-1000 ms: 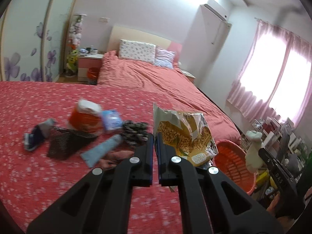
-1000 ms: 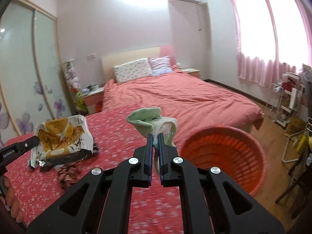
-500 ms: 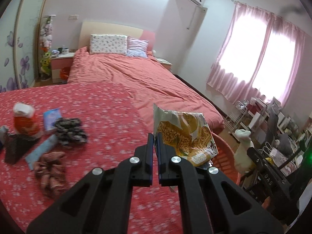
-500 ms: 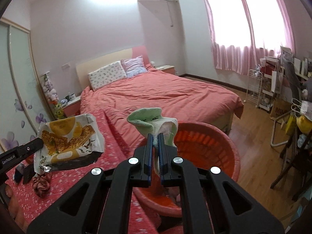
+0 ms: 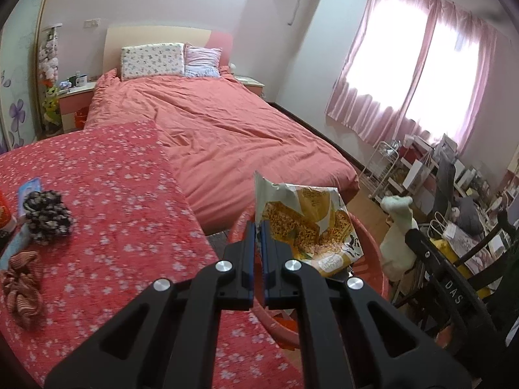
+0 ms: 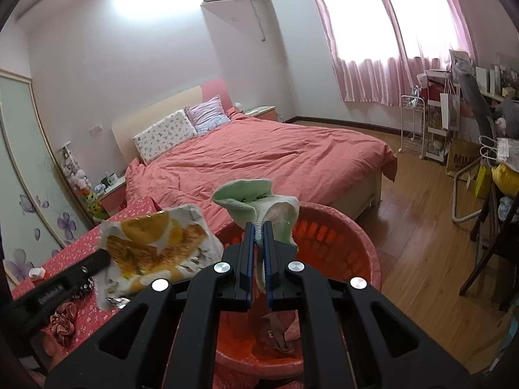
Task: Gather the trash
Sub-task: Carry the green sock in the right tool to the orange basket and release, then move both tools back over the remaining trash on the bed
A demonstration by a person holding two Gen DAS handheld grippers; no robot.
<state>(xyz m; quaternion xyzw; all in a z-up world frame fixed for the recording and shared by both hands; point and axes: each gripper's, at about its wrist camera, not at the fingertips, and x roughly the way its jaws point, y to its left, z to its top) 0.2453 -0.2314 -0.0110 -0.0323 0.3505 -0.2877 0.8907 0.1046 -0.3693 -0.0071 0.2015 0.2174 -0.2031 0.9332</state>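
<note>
Snack wrapper [image 5: 308, 227], one crinkled foil bag printed yellow and white, is pinched at its torn edge by the left gripper [image 5: 258, 240]. One soft pale-green sock [image 6: 259, 204] is clamped in the right gripper [image 6: 256, 243]. Below and ahead of both grippers sits one round orange plastic basket [image 6: 340, 236] with slotted walls, holding crumpled brownish cloth [image 6: 279, 330].

surface: red floral tablecloth [image 5: 123, 194] | on it: dark scrunchie [image 5: 47, 217], striped scrunchie [image 5: 22, 282] (possibly more, cut off)
</note>
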